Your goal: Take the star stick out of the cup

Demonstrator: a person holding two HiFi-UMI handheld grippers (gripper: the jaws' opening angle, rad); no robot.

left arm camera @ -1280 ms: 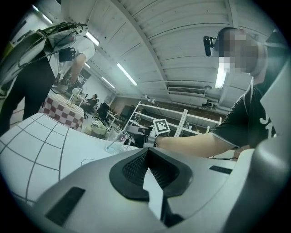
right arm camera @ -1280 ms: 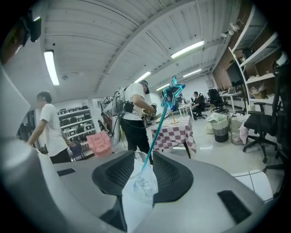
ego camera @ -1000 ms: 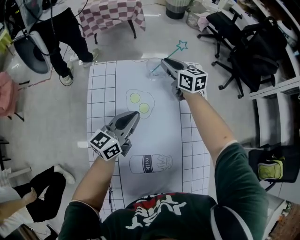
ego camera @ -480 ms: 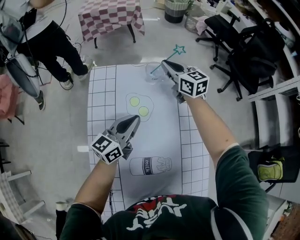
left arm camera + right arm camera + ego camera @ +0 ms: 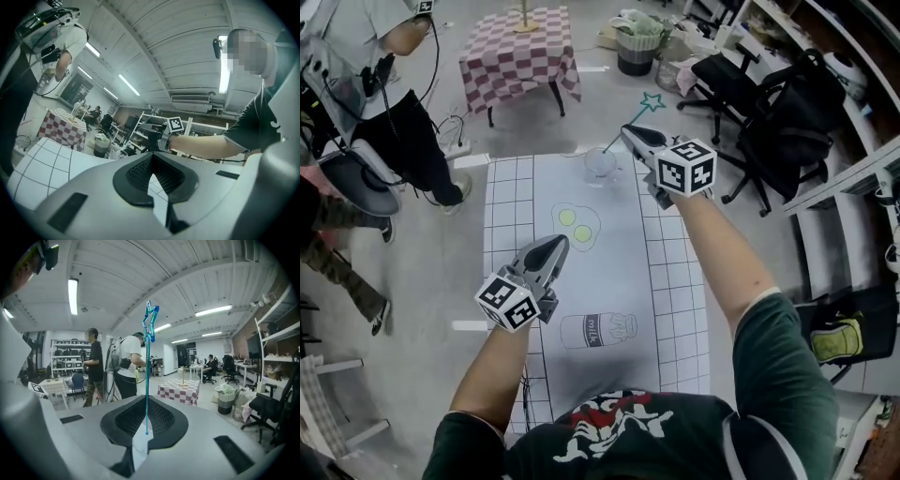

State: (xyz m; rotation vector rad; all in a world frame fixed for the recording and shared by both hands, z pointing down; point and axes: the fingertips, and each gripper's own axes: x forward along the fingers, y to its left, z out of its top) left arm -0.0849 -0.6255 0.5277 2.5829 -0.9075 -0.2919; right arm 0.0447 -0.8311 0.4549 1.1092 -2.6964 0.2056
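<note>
The star stick is a thin teal rod with a star on top. My right gripper is shut on it after its jaws have just been closing, and holds it above the far end of the table. In the right gripper view the star stick rises upright from between the pads, the right gripper gripping it near its lower end. The clear cup stands on the mat just left of that gripper; whether the rod's tip is clear of the cup I cannot tell. My left gripper hovers shut and empty over the mat's middle.
The white gridded mat bears a fried-egg drawing and a milk-bottle drawing. Beyond the table stand a checked-cloth table, a basket and office chairs. People stand at the left.
My right gripper closed on the star stick and rose with it, so the rod stands higher over the cup. The left gripper also rose a little. The people at the left moved.
</note>
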